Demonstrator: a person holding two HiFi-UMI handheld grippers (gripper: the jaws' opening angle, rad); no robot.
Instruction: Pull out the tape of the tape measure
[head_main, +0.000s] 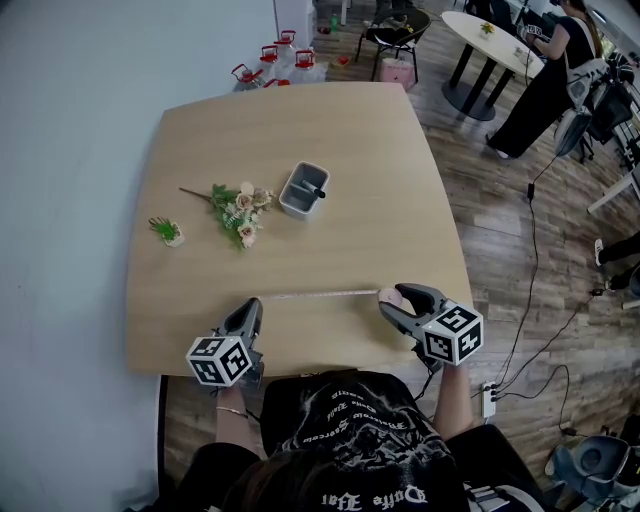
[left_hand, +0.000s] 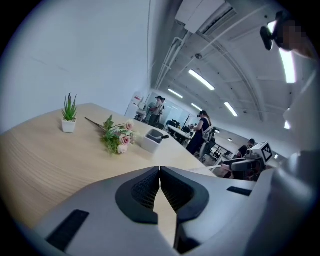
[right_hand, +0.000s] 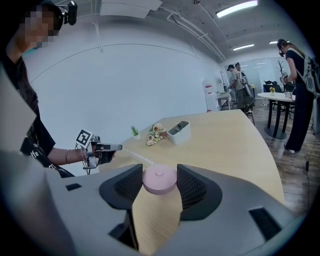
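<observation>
A round pink tape measure (head_main: 388, 295) sits between the pads of my right gripper (head_main: 392, 296), which is shut on it near the table's front right. In the right gripper view the pink case (right_hand: 159, 180) fills the gap between the jaws. A thin pale tape (head_main: 320, 294) runs leftward from it, low over the table, to my left gripper (head_main: 256, 303). That gripper's jaws are shut on the tape's end. The right gripper view shows the tape (right_hand: 137, 156) reaching the left gripper (right_hand: 117, 147). In the left gripper view the jaws (left_hand: 160, 172) meet, and a strip of tape (left_hand: 205, 169) leads off right.
On the wooden table (head_main: 200, 130) lie a bunch of artificial roses (head_main: 240, 210), a small potted plant (head_main: 167, 232) and a grey tray (head_main: 304, 189) with a dark item. Water jugs (head_main: 275, 60) stand on the floor behind. A person (head_main: 545, 80) stands by a round table at far right.
</observation>
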